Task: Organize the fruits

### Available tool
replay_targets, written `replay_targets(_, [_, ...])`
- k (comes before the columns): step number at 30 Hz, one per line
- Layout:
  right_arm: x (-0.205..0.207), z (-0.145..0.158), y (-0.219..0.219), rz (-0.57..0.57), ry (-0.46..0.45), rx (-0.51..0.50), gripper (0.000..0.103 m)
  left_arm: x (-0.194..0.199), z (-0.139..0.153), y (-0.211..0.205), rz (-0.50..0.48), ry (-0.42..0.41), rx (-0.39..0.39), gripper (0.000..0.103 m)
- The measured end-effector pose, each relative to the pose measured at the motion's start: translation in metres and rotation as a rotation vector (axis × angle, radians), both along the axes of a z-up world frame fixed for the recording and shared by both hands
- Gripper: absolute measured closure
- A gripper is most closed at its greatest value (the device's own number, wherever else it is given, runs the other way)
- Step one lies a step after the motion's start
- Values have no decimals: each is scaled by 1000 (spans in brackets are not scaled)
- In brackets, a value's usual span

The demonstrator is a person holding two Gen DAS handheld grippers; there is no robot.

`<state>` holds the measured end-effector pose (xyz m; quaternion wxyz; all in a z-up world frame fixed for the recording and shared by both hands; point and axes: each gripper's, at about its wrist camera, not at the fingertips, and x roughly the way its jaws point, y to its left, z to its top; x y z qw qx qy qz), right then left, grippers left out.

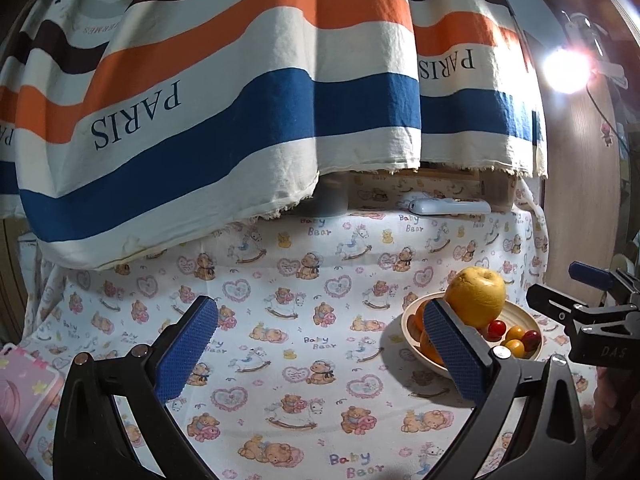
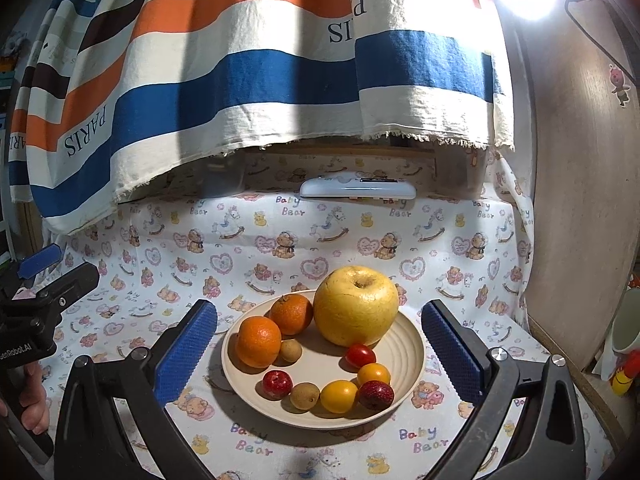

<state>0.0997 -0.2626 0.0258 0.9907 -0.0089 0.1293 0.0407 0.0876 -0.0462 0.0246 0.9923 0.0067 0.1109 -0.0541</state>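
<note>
Beige plate point(image 2: 412, 356): full of fruit, between right tongs' point(image 2: 320, 354) spread, empty jaws.
Left tongs point(image 1: 320, 354): released, empty.
Risk: nudging plate rolls big yellow fruit point(image 2: 355, 305) off.

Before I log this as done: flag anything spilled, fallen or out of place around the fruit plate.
Nothing stands out. All the fruit, from the big yellow pomelo to the two oranges, sits inside the cream ribbed plate; none lies on the bear-print cloth.

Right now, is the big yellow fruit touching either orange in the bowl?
Touching. The right wrist view shows the big yellow fruit pressed against the rear orange, no gap between them; the front orange sits clear of it.
</note>
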Motion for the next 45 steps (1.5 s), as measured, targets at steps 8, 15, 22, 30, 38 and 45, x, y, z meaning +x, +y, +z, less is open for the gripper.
replay_targets(8, [2, -2, -3, 2, -5, 10, 0, 14, -8, 4, 9, 91, -16, 1])
replay_targets(15, [0, -2, 0, -13, -13, -21, 0, 14, -9, -4, 4, 95, 17, 1])
replay_targets(22, [0, -2, 1, -18, -10, -23, 0, 16, -9, -2, -6, 107, 13, 1])
replay_targets(30, [0, -2, 0, -23, -13, -19, 0, 18, -9, -4, -15, 112, 20, 1])
replay_targets(38, [0, -2, 1, -25, -14, -20, 0, 18, -9, -3, -15, 111, 20, 1])
replay_targets(45, [0, -2, 1, -25, -13, -20, 0, 18, -9, -4, -14, 111, 20, 1])
